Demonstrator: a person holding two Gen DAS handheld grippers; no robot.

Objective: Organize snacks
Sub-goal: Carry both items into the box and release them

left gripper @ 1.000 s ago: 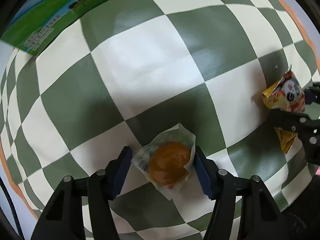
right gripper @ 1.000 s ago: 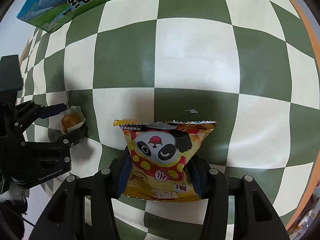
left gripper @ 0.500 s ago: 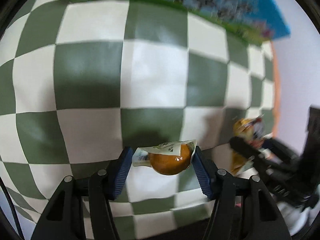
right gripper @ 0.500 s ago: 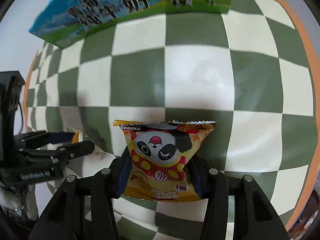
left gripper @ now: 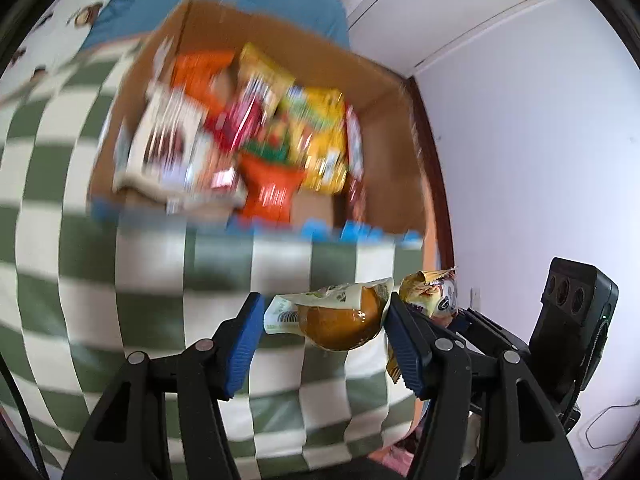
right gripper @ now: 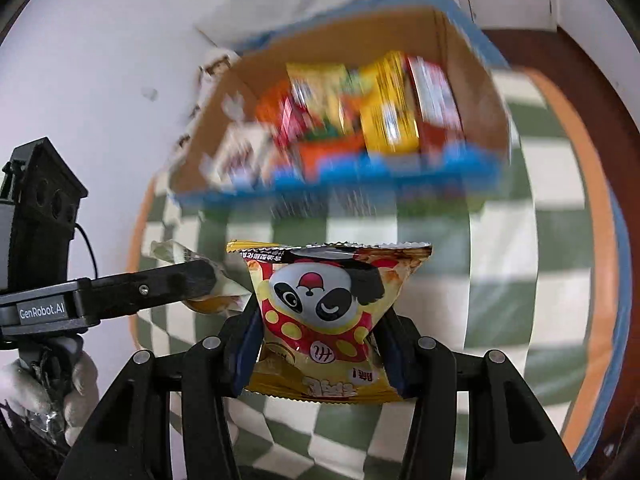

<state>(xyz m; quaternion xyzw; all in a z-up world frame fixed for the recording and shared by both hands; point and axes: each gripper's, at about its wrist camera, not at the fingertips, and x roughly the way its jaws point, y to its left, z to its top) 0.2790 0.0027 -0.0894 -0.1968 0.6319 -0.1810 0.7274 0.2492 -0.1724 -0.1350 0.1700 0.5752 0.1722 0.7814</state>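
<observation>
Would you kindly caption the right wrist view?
Right gripper holds a panda snack bag before a blurred snack box.

Left tongs [left gripper: 324, 334]: matte black linkage arms, round silver screws at every pivot, ribbed blue pads [left gripper: 402, 344] lining the inner faces. Right tongs [right gripper: 318, 342] match, black frame, silver screws, blue pads. White "GenRobot.AI" lettering [right gripper: 42, 311] runs along the left unit's black side, thin black cable [right gripper: 89, 248] looping behind. A white-gloved hand [right gripper: 38, 392] grips its handle.
</observation>
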